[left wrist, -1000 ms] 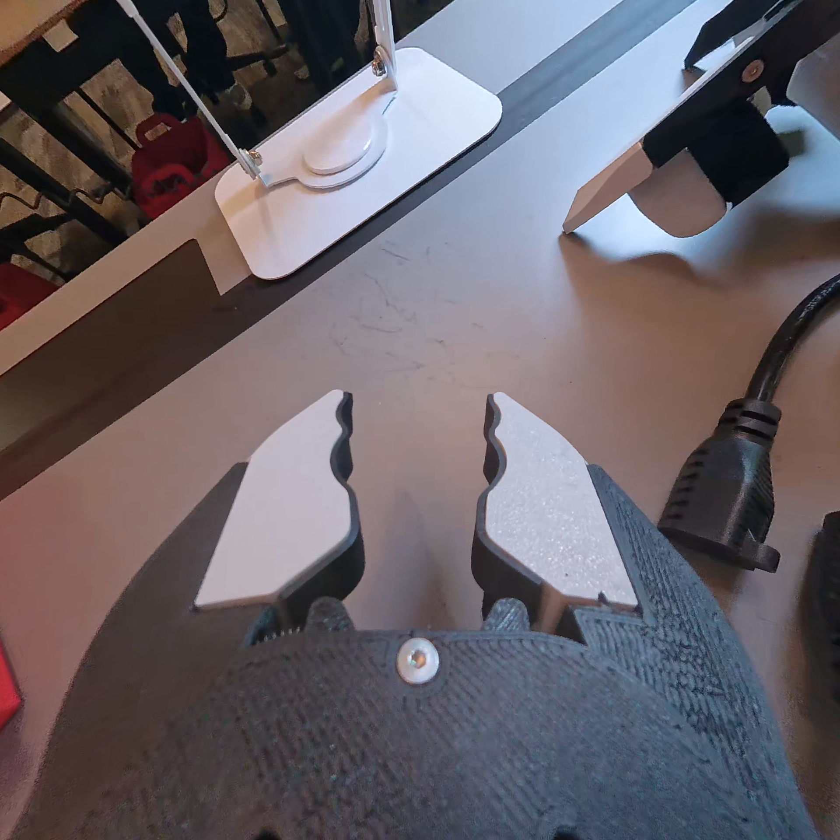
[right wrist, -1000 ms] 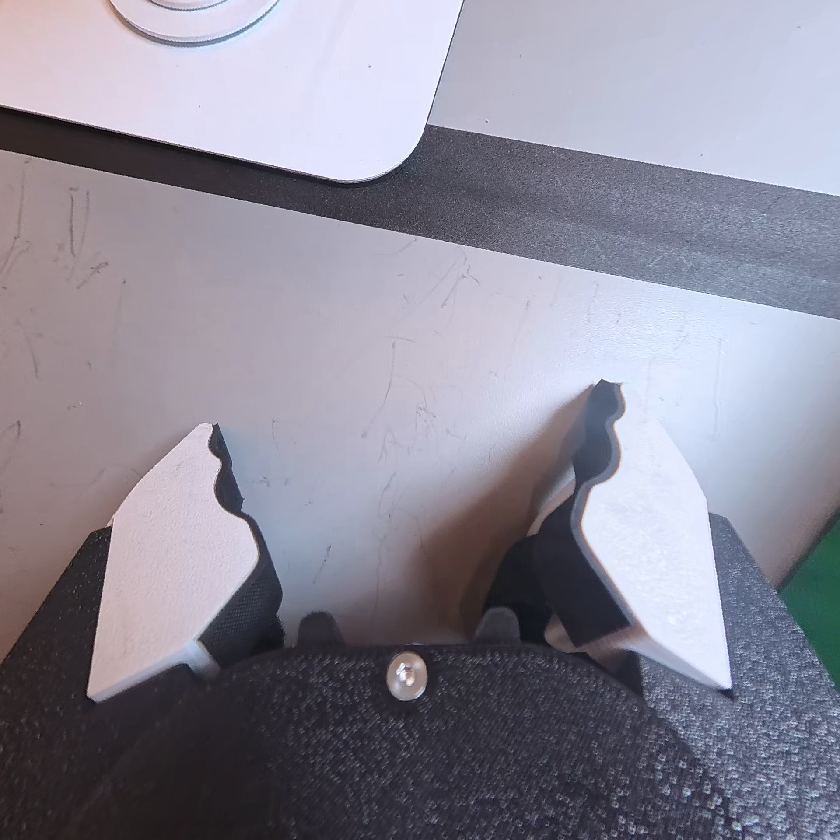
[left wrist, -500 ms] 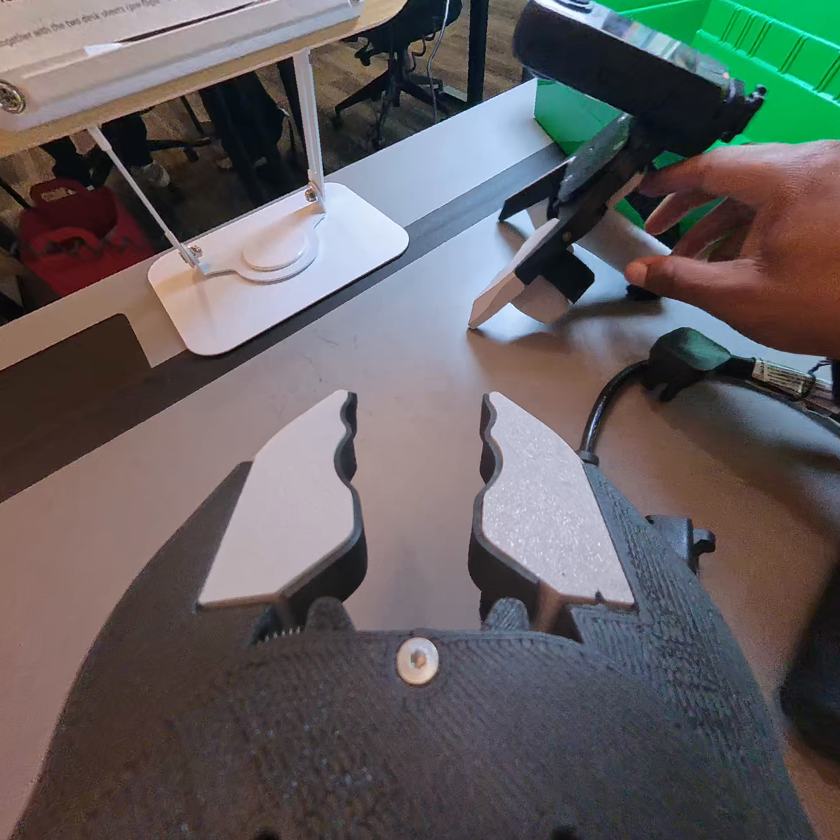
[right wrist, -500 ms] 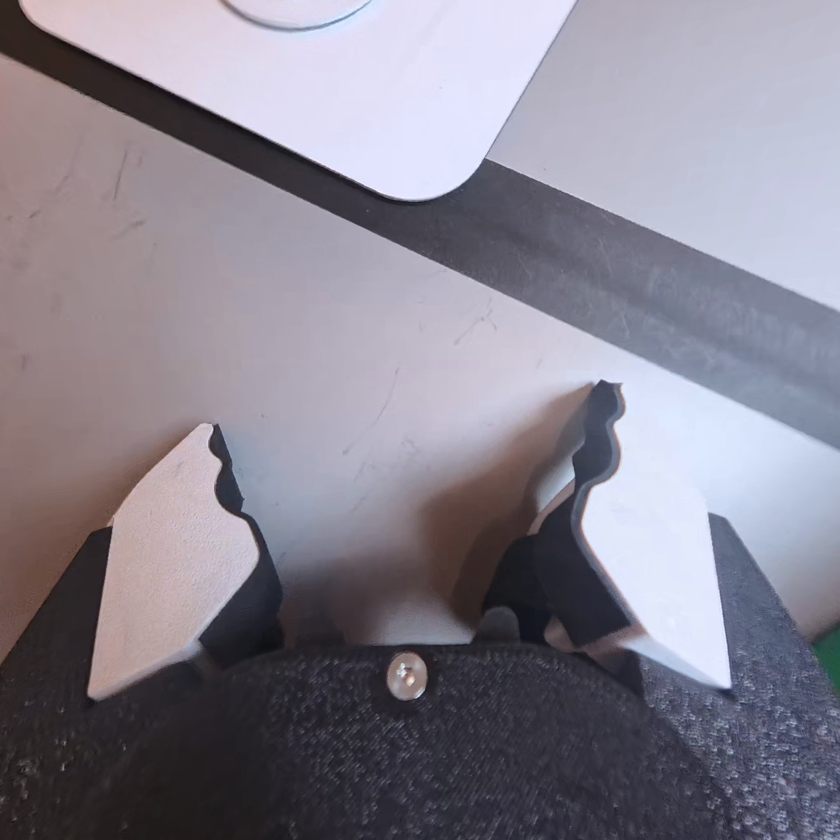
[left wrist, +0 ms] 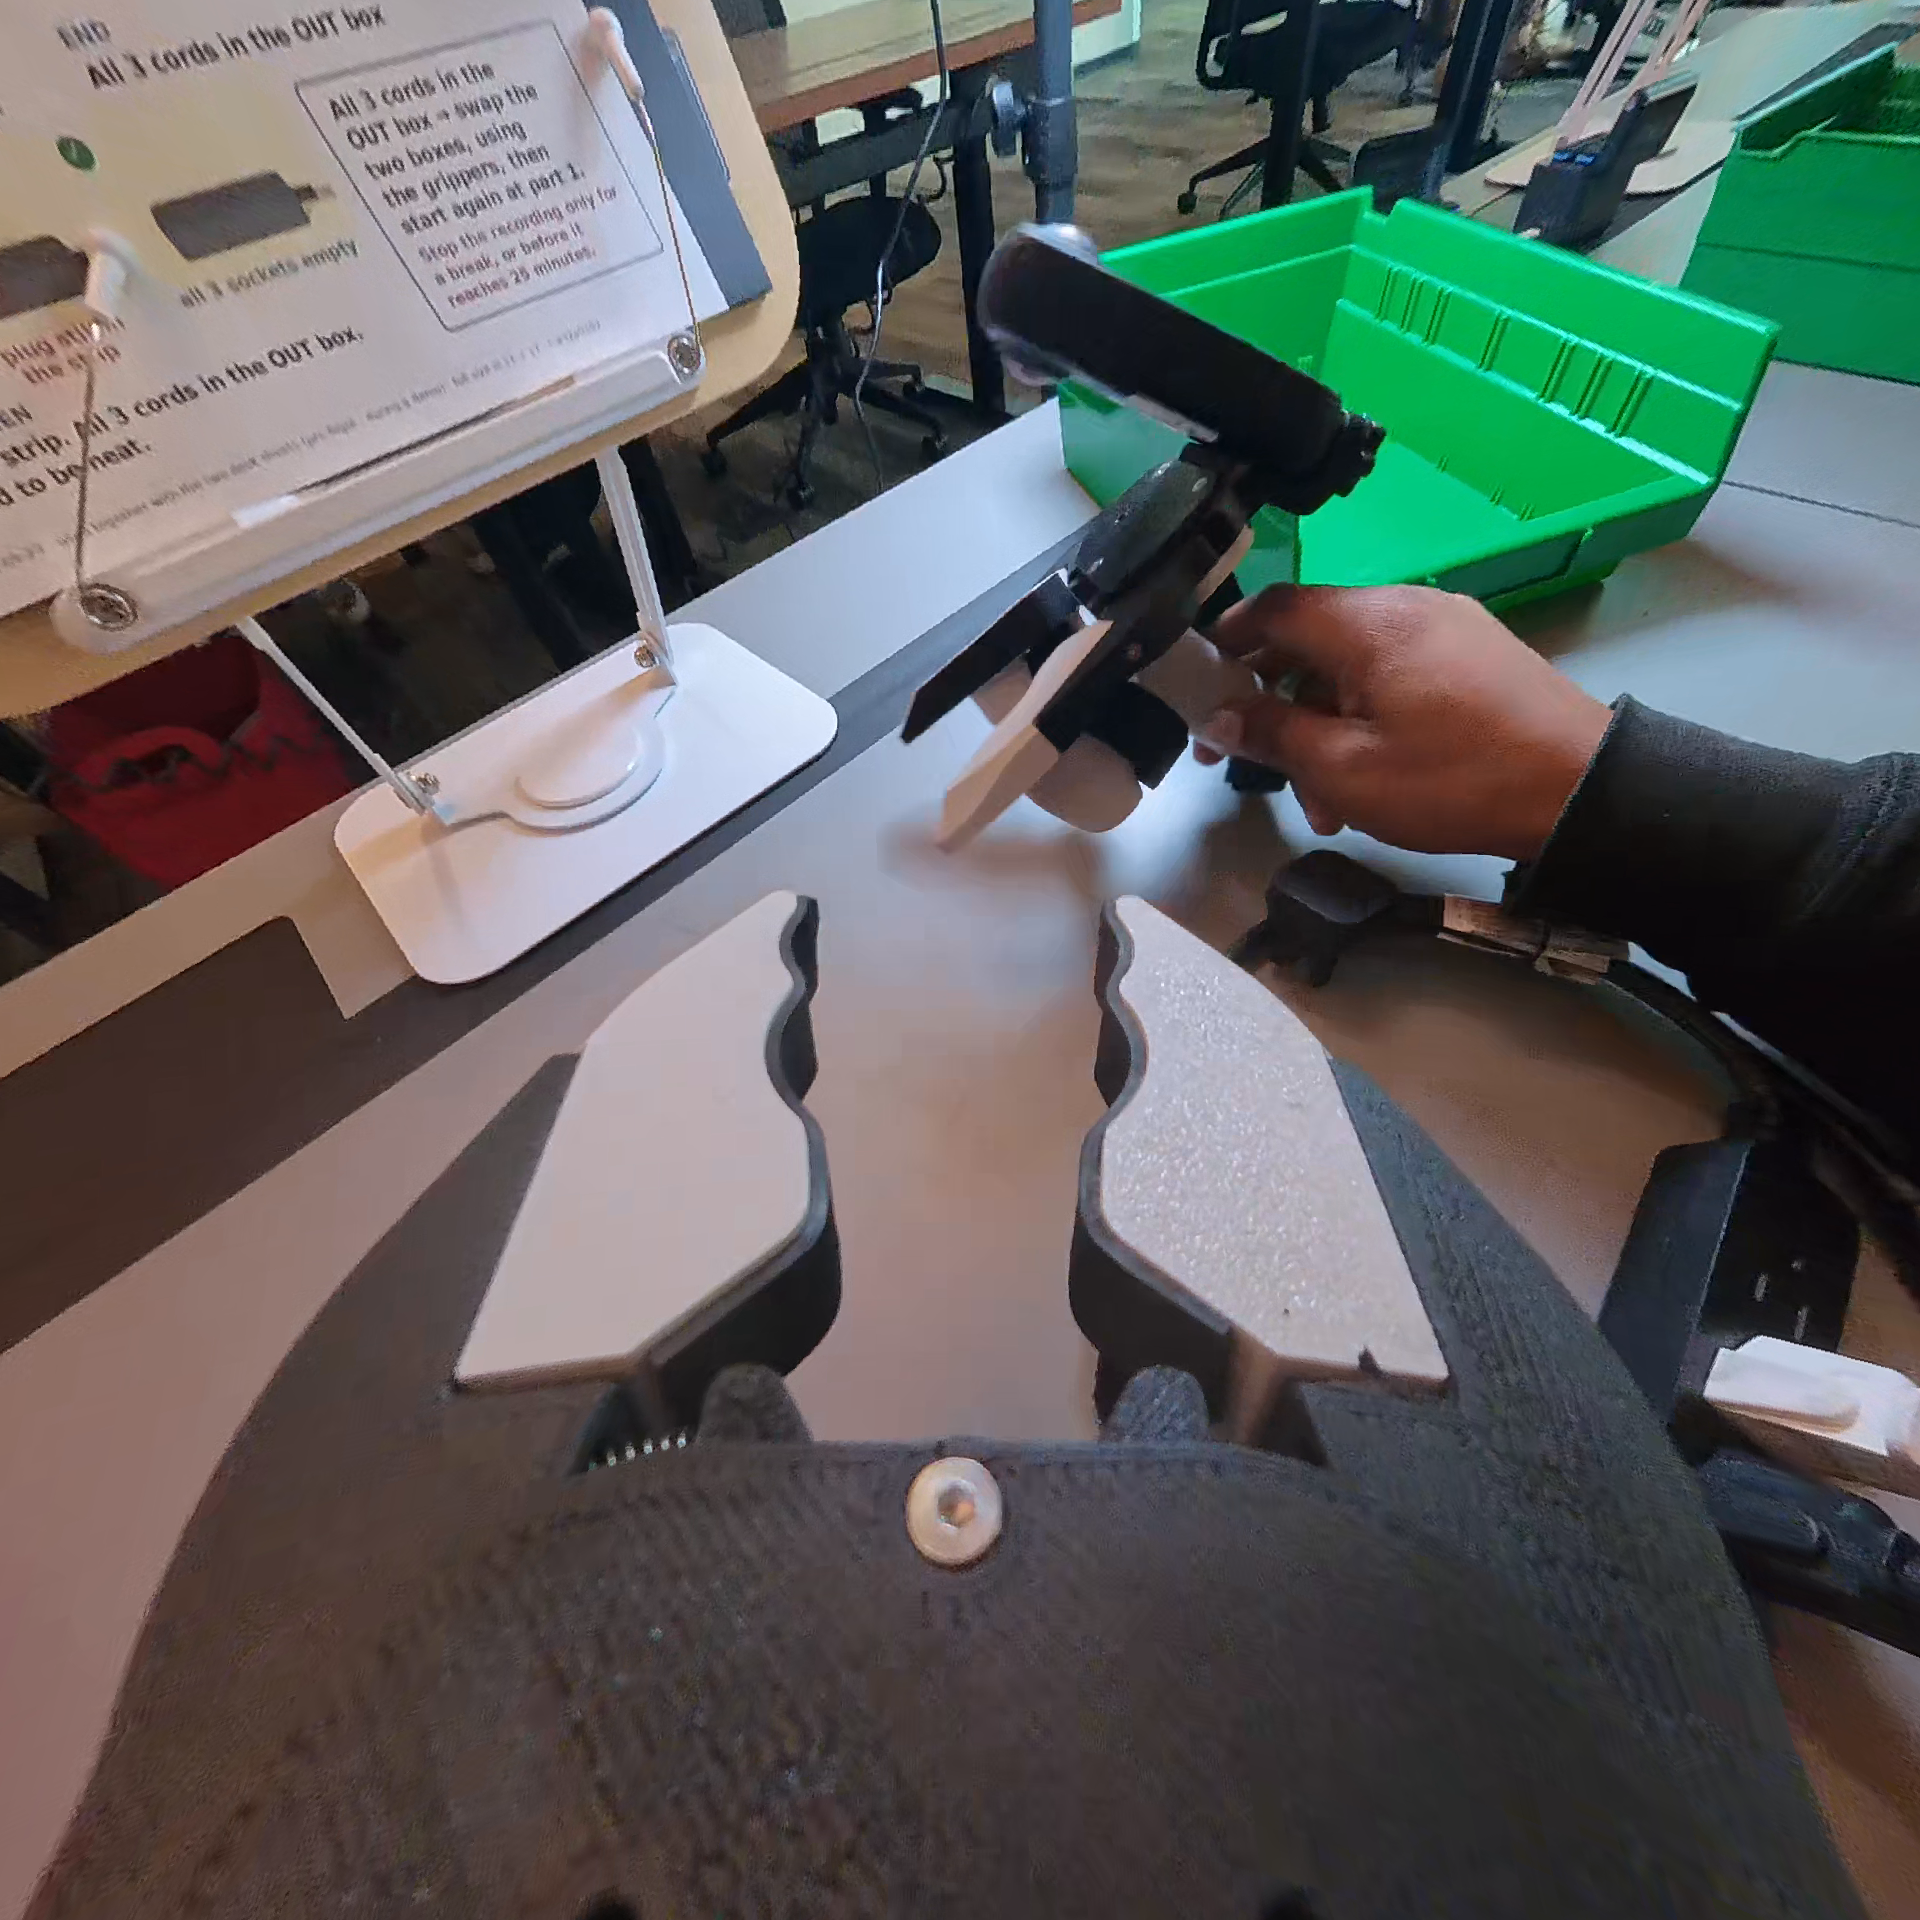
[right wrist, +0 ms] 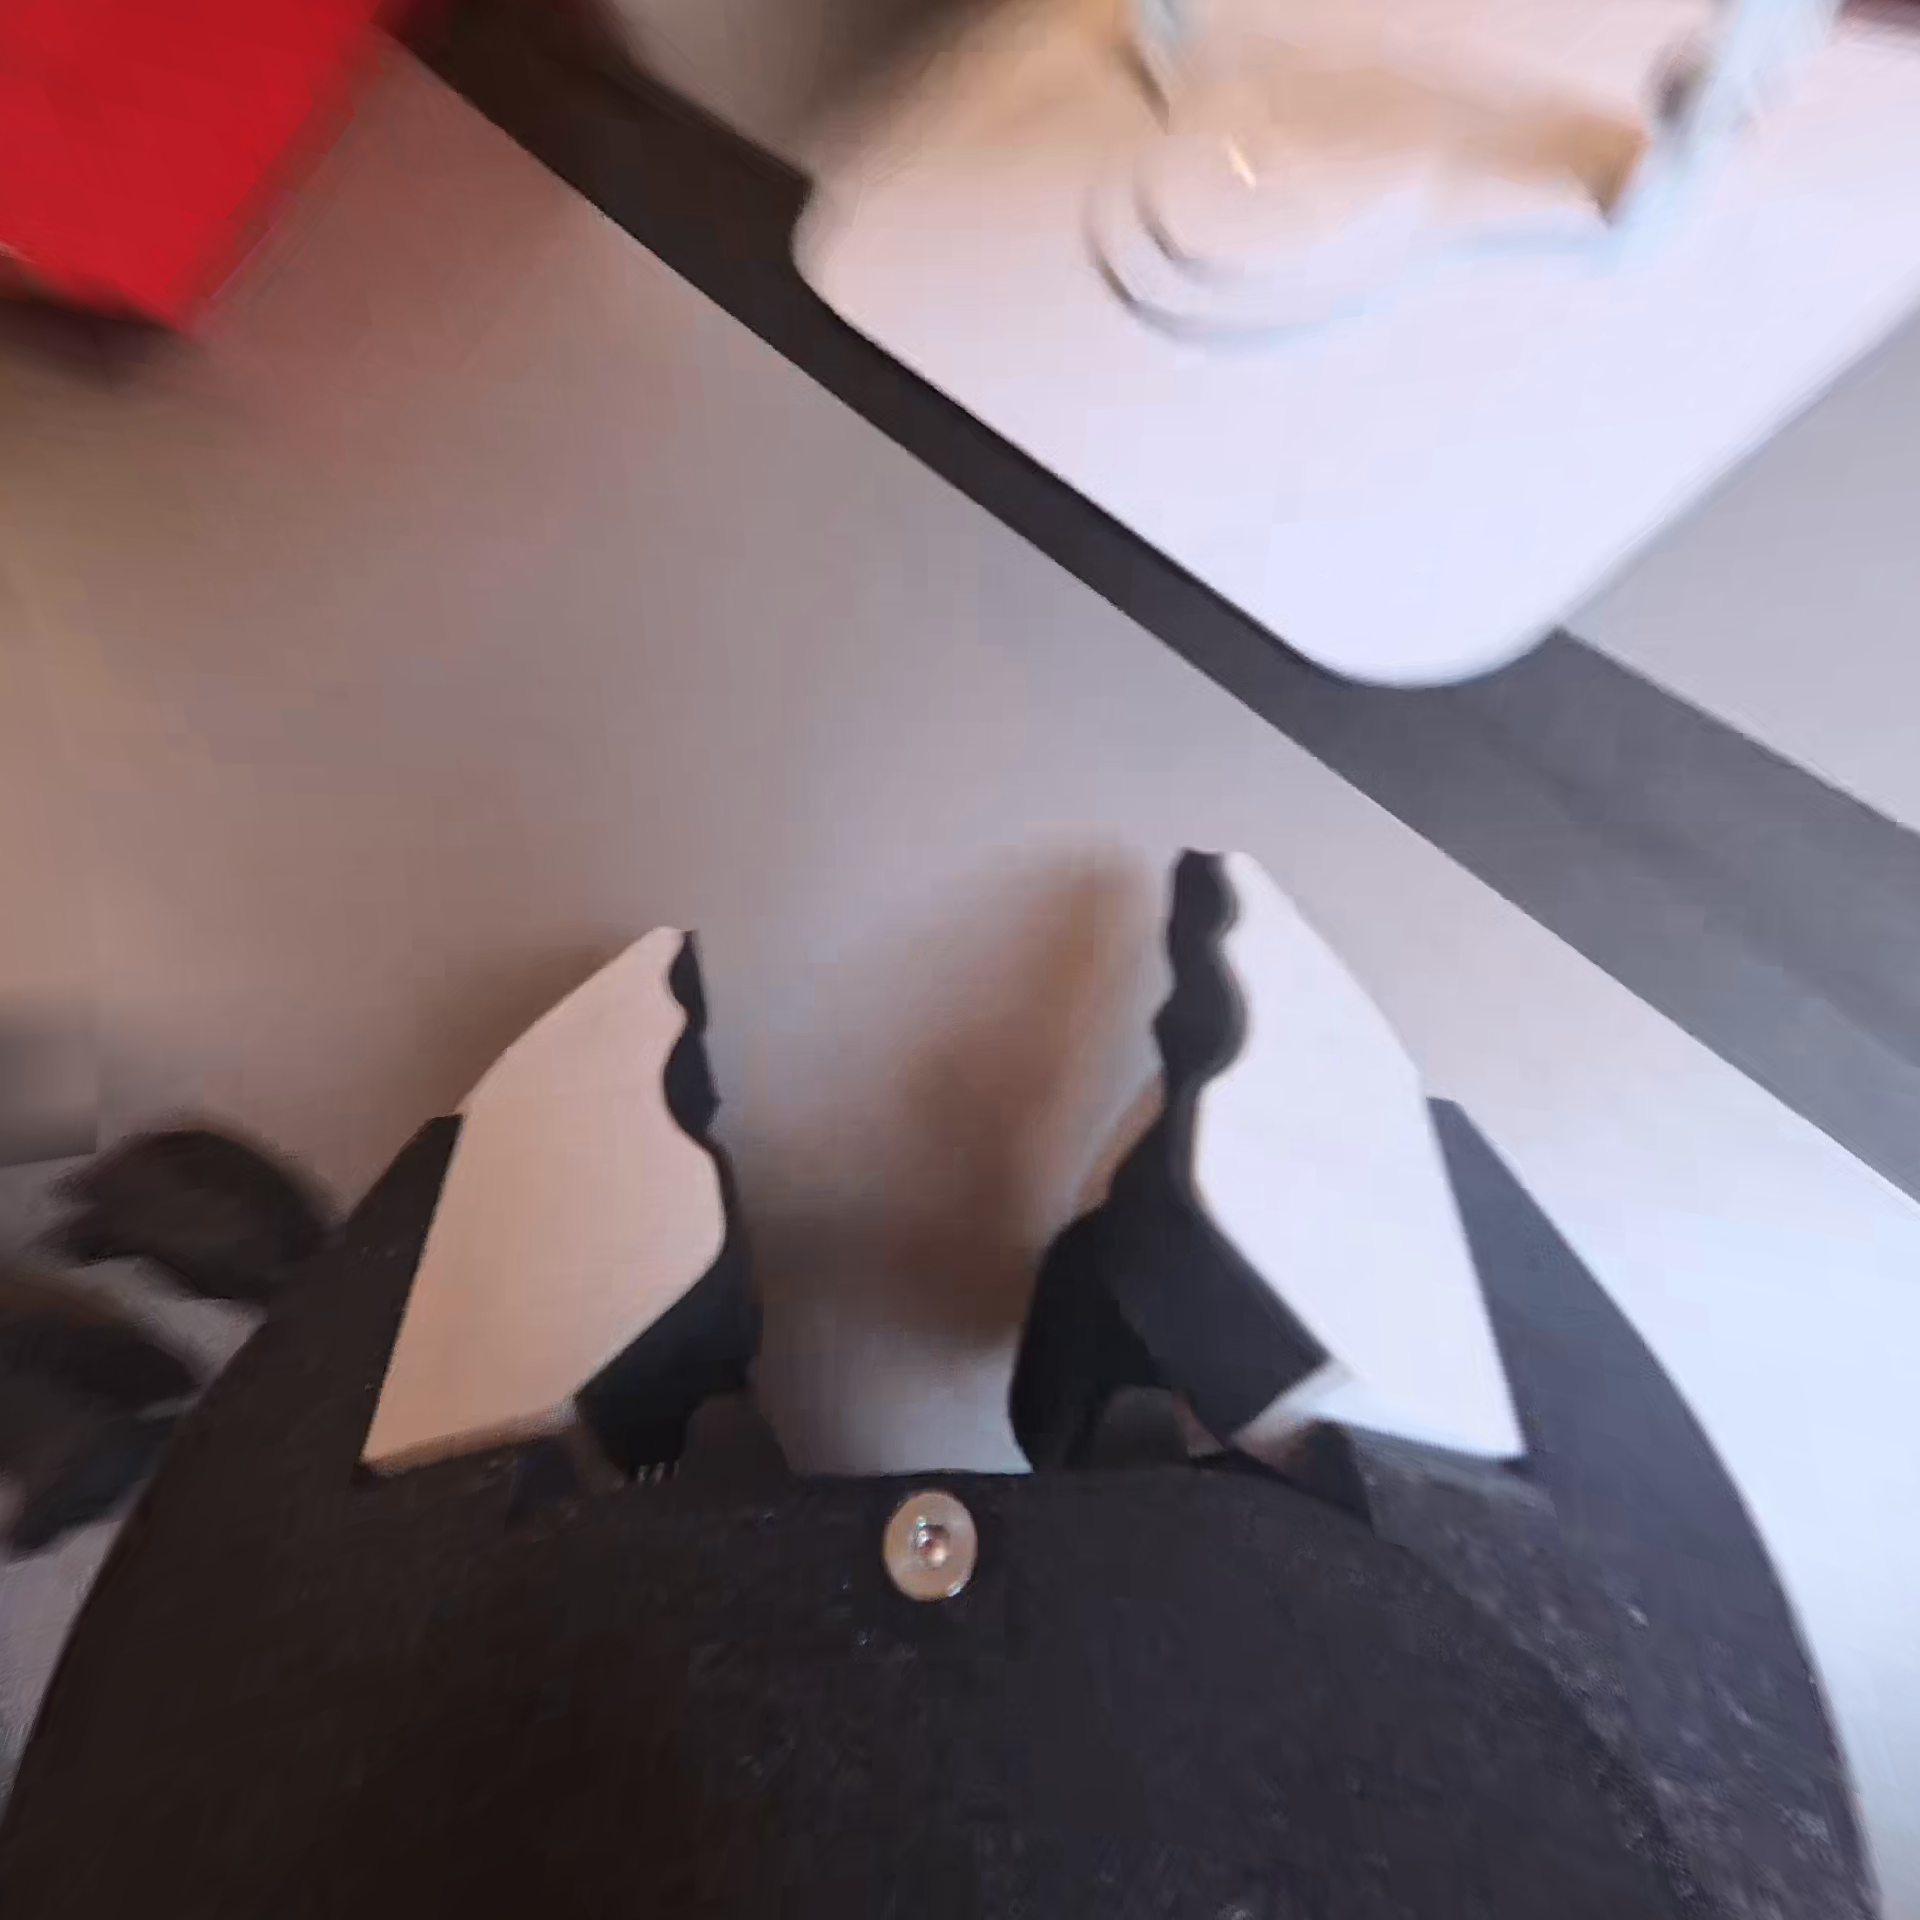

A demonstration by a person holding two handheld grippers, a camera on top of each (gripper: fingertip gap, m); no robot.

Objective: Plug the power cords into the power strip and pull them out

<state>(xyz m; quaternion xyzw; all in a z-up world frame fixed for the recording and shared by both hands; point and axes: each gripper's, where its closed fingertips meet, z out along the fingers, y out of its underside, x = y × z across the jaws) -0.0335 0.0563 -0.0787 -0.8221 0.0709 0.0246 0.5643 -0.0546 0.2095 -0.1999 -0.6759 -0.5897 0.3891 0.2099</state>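
My left gripper (left wrist: 956, 935) is open and empty, held above the grey table (left wrist: 935, 1091). A black plug (left wrist: 1330, 904) lies on the table just right of its fingertips, and its cord (left wrist: 1704, 1039) curves away to the right. A black block with small holes (left wrist: 1756, 1268) sits at the right edge; I cannot tell whether it is the power strip. A hand (left wrist: 1392, 717) holds my right gripper (left wrist: 987, 769) tilted down over the table, behind the plug. In the blurred right wrist view, my right gripper (right wrist: 940, 904) is open and empty.
A white stand base (left wrist: 582, 800) holding a printed sheet (left wrist: 312, 260) stands at the back left; the base also shows in the right wrist view (right wrist: 1351, 364). A green bin (left wrist: 1455, 416) sits at the back right. A red box (right wrist: 156, 156) lies far left.
The left view has tilted up and pulled back. A hand has taken hold of the right gripper, its fingers have narrowed, and its view has swung left towards the red box.
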